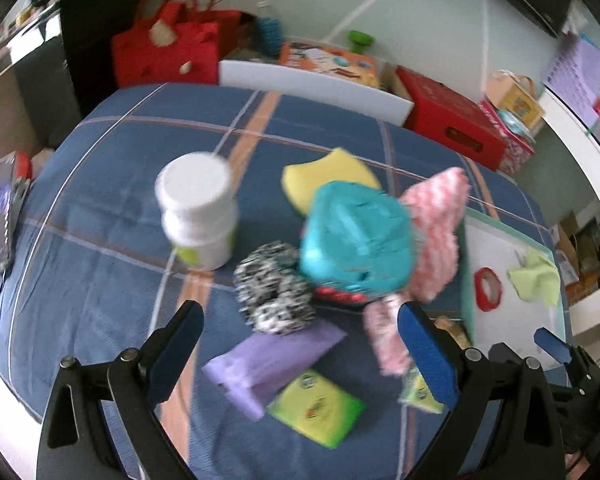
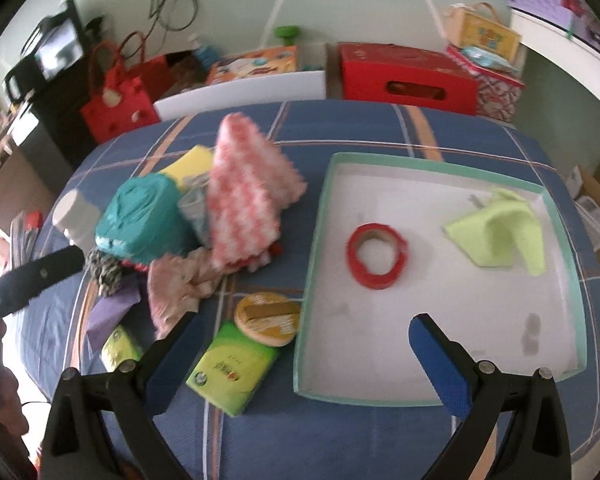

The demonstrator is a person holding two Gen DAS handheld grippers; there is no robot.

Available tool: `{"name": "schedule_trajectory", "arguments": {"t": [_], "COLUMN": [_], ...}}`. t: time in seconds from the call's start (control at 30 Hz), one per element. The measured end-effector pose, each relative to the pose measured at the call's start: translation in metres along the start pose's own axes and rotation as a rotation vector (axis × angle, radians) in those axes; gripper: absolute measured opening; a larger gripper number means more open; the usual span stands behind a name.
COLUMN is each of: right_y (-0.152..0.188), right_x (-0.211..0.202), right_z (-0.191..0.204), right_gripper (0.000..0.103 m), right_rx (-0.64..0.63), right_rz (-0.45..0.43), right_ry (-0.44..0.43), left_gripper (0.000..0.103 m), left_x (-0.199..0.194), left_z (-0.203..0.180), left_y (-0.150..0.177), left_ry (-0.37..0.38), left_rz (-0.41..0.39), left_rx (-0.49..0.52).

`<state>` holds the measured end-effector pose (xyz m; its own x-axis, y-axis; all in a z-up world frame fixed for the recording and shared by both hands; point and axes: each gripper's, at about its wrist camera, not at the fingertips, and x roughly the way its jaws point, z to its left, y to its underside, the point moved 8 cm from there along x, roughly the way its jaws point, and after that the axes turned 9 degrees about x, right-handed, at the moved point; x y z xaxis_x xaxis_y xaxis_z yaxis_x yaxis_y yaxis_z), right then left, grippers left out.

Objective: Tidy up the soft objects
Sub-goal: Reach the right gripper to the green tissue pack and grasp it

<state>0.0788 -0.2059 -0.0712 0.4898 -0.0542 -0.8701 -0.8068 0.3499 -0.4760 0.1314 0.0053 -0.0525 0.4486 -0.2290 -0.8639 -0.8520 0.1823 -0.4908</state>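
A heap of soft things lies mid-table: a pink-and-white checked cloth (image 2: 244, 204), a teal bundle (image 1: 358, 236), a yellow sponge (image 1: 328, 178), a black-and-white scrunchie (image 1: 274, 294), a crumpled pink cloth (image 2: 176, 284) and a purple cloth (image 1: 274, 360). A white tray with a green rim (image 2: 432, 156) holds a lime cloth (image 2: 500, 232) and a red tape roll (image 2: 376, 256). My left gripper (image 1: 300, 356) hovers open above the purple cloth. My right gripper (image 2: 306, 364) stands open over the tray's near left edge, holding nothing.
A white bottle (image 1: 198, 216) stands left of the heap. Green tissue packs (image 2: 232, 368), (image 1: 316, 408) and a round wooden lid (image 2: 268, 318) lie near the front. Red boxes (image 2: 408, 76), a red bag (image 1: 168, 52) and a phone (image 1: 0, 224) ring the blue checked table.
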Motion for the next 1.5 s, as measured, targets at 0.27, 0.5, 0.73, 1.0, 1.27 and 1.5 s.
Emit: {"name": "schedule_trajectory", "arguments": {"t": [0.27,0.5,0.73,1.0,1.27,1.5], "right_y": [0.020,0.042,0.048,0.047,0.055,0.064], "right_x": [0.009,0.020,0.028,0.032,0.037,0.056], "right_z": [0.029,0.051,0.050,0.047,0.053,0.062], "right_gripper": [0.103,0.103,0.100,0.091,0.084,0.079], "right_rx": [-0.108,-0.194,-0.168,-0.158,-0.190,-0.189], "right_rz": [0.065,0.134,0.178,0.190,0.218,0.248], "right_ry": [-0.036,-0.087,-0.135,-0.166,-0.184,-0.167], "left_gripper": [0.097,0.097,0.097,0.093,0.092,0.092], "left_x": [0.026,0.049,0.068,0.085,0.100,0.099], "left_z": [0.023,0.017,0.019,0.023,0.025,0.027], "left_y": [0.026,0.041,0.053,0.053,0.053,0.053], "left_ry": [-0.013,0.004,0.062,0.081,0.087,0.093], "left_rz": [0.112,0.195,0.261,0.289,0.292,0.290], "left_rx": [-0.022,0.012,-0.035,-0.041,-0.042,-0.052]}}
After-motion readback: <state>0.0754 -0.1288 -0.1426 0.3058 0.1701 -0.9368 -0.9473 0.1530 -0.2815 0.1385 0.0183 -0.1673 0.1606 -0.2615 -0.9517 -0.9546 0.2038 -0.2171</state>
